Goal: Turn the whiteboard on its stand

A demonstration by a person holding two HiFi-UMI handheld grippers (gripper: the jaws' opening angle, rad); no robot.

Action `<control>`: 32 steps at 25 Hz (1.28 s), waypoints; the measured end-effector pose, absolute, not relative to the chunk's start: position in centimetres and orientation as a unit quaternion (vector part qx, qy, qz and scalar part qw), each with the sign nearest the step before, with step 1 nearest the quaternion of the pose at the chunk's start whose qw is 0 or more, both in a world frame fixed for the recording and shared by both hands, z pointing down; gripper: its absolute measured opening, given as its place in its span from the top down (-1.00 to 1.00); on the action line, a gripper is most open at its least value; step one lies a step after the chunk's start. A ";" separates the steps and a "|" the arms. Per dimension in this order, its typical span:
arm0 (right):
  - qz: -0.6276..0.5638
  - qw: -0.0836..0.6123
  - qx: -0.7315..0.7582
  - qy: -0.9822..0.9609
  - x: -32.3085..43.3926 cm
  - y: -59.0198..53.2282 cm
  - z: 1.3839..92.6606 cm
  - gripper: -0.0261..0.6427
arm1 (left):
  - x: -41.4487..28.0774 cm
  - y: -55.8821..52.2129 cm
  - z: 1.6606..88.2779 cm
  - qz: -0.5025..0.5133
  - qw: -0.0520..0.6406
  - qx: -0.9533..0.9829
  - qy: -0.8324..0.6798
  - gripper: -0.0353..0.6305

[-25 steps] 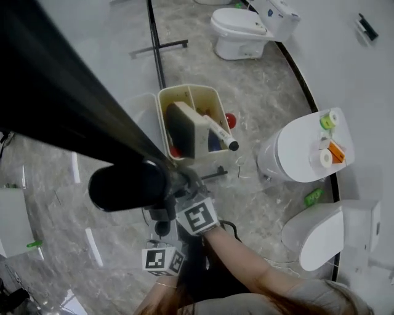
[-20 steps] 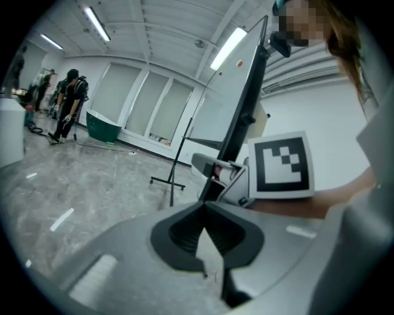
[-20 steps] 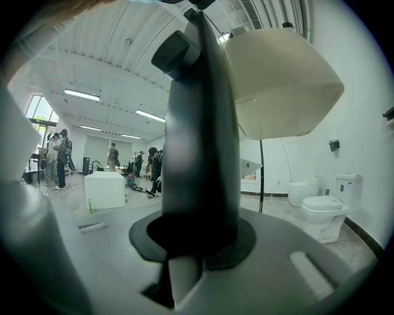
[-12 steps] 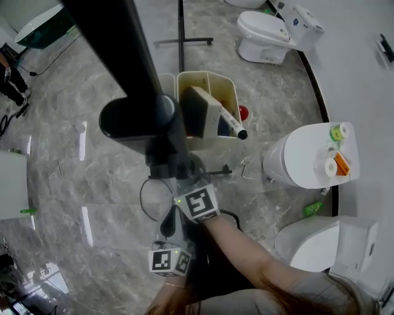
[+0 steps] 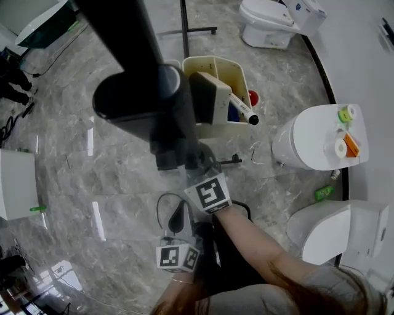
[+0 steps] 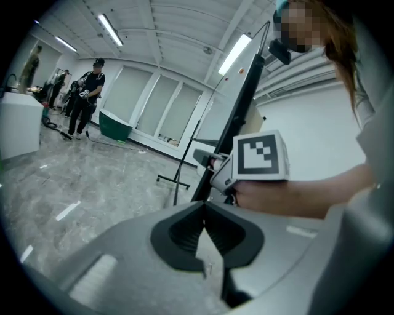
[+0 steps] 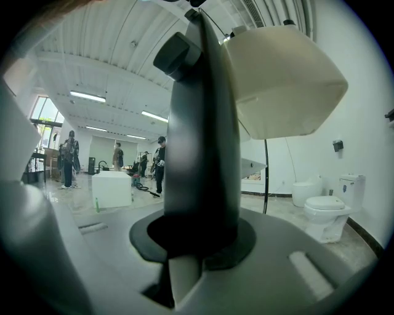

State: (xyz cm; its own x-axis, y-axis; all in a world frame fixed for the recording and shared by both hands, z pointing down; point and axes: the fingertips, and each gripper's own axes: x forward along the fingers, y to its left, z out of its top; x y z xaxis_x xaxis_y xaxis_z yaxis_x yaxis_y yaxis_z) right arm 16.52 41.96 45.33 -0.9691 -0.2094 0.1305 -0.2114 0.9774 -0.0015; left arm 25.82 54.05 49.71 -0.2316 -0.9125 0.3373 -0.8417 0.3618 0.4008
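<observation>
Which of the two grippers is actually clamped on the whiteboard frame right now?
The right gripper: its jaws pinch the dark whiteboard frame. The left gripper has its jaws together with nothing between them.

Right gripper clamps the whiteboard frame; left gripper empty, jaws together.

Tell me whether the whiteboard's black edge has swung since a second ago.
Yes. Against the stand pole, the black edge has swung from a shallow slant to a much steeper one, nearer the pole's line.
</observation>
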 end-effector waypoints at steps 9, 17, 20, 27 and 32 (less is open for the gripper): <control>0.005 0.063 0.111 -0.992 18.6 44.8 45.5 0.72 | 28.0 57.7 50.3 -0.039 0.270 0.628 -0.729 0.91; 0.004 0.066 0.108 -0.992 21.0 48.5 45.5 0.72 | 29.5 61.1 48.9 -0.018 0.257 0.675 -0.691 0.91; 0.008 0.061 0.106 -0.992 21.5 49.1 45.8 0.71 | 30.0 61.6 48.7 -0.018 0.260 0.681 -0.685 0.91; 0.041 0.084 0.099 -0.991 25.0 50.5 46.1 0.42 | 30.6 61.4 44.1 -0.018 0.224 0.695 -0.683 0.91; 0.041 0.089 0.116 -0.988 27.4 51.4 44.7 0.29 | 30.7 60.0 41.5 -0.023 0.199 0.690 -0.696 0.91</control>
